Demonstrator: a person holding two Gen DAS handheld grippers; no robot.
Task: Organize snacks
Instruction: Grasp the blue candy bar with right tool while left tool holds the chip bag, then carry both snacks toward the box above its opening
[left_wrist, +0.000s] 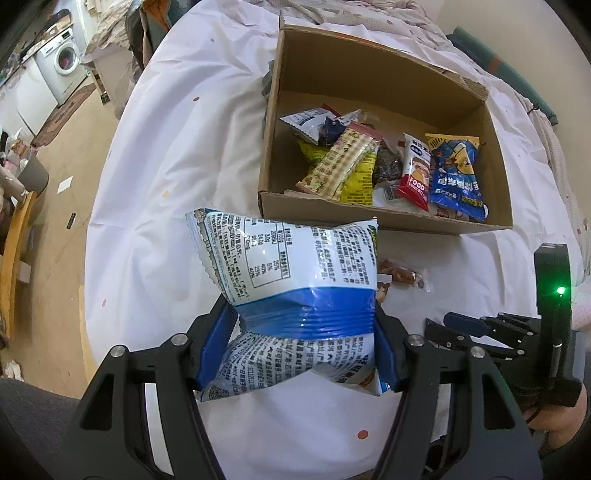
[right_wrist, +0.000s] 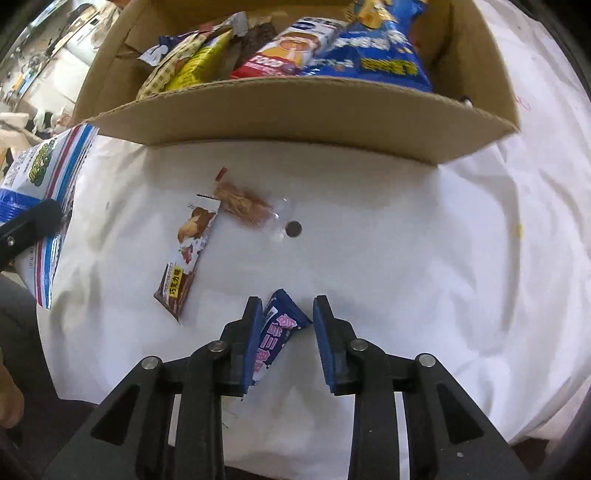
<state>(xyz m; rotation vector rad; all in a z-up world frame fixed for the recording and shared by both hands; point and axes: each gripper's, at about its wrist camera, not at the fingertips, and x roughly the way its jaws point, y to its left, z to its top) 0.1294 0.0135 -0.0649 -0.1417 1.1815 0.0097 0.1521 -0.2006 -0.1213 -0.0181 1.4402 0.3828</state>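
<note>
Two grippers work by a brown cardboard box (left_wrist: 384, 88) full of snack packs.

The left gripper (left_wrist: 306, 332) squeezes a puffy white and blue snack bag (left_wrist: 295, 273), held up in front of the box's near edge. The right gripper (right_wrist: 288, 332) has its fingers (right_wrist: 253, 332) partly open around a small dark blue wrapped bar (right_wrist: 277, 332) near the near edge of the white cloth-covered worktop (right_wrist: 406, 258). The bar touches the left finger only.

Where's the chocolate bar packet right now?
In the right wrist view, the chocolate bar packet lies on the white cloth, left of centre, beside the clear-wrapped snack, outside the cardboard box.
</note>
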